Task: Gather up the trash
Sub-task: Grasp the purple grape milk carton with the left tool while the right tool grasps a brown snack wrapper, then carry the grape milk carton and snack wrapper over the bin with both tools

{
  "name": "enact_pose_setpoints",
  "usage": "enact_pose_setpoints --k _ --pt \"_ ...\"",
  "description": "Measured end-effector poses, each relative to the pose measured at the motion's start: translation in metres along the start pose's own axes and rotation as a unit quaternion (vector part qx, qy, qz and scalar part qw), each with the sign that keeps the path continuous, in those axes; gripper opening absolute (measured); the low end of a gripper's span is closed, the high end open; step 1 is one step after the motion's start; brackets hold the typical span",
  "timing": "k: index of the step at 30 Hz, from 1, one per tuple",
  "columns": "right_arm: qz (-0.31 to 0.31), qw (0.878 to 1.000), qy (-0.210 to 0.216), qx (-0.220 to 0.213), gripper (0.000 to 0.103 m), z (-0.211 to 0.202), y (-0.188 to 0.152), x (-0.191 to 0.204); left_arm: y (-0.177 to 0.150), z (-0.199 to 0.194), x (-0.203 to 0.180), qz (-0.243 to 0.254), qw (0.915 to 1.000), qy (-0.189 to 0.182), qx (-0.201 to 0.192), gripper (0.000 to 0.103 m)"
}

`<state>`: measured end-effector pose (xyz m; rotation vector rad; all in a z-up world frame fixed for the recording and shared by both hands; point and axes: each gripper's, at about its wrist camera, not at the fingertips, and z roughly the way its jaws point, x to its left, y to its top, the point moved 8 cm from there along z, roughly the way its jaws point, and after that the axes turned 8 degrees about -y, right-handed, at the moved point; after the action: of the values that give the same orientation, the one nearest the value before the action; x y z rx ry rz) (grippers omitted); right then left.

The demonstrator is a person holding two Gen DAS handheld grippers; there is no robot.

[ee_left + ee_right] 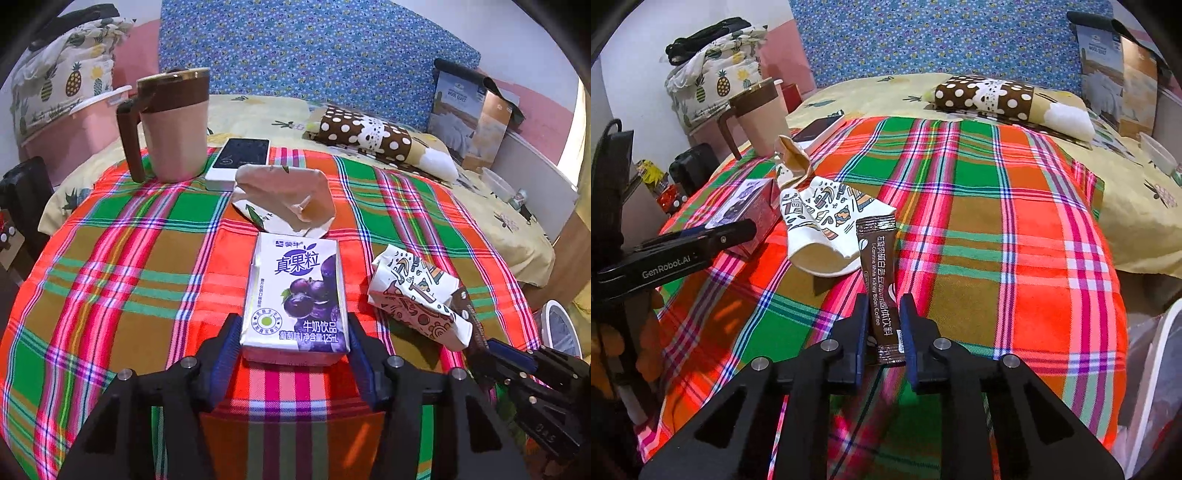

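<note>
A purple-and-white milk carton (pixel 295 288) lies flat on the plaid cloth (pixel 110 277). My left gripper (pixel 293 321) straddles its near end, with a blue pad against each side. Right of the carton lies a crumpled printed paper cup (pixel 413 295), and behind it a crumpled brown paper wrapper (pixel 284 195). In the right wrist view a brown coffee sachet (pixel 877 258) lies lengthwise on the cloth. My right gripper (pixel 884 301) has narrowed onto the sachet's near half, pads touching both edges. The paper cup (pixel 823 221) sits just left of the sachet.
A pink mug with a brown lid (pixel 173 122) and a phone (pixel 240 158) stand at the cloth's far left. A polka-dot pillow (pixel 365 136) and a boxed quilt (pixel 469 118) lie farther back on the bed. A white bin with a liner (pixel 1160 369) stands at the right.
</note>
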<state>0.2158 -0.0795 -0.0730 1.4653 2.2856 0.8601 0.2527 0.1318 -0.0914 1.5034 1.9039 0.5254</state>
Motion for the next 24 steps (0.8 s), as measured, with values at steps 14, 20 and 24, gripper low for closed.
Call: enact_pose_setpoints --k 14,20,24 --pt "0.026 0.999 0.002 -0.045 0.019 -0.050 -0.007 -0.010 -0.024 -0.066 -0.053 0.031 0.9982 -0.039 -0.034 0.054" --pt "0.038 0.997 -0.006 -0.063 0.019 -0.072 -0.015 -0.019 -0.041 -0.085 -0.081 0.039 0.9969 -0.059 -0.036 0.054" --pt "0.047 0.996 -0.014 -0.072 0.019 -0.083 -0.020 -0.027 -0.050 -0.096 -0.099 0.048 0.9954 -0.074 -0.037 0.054"
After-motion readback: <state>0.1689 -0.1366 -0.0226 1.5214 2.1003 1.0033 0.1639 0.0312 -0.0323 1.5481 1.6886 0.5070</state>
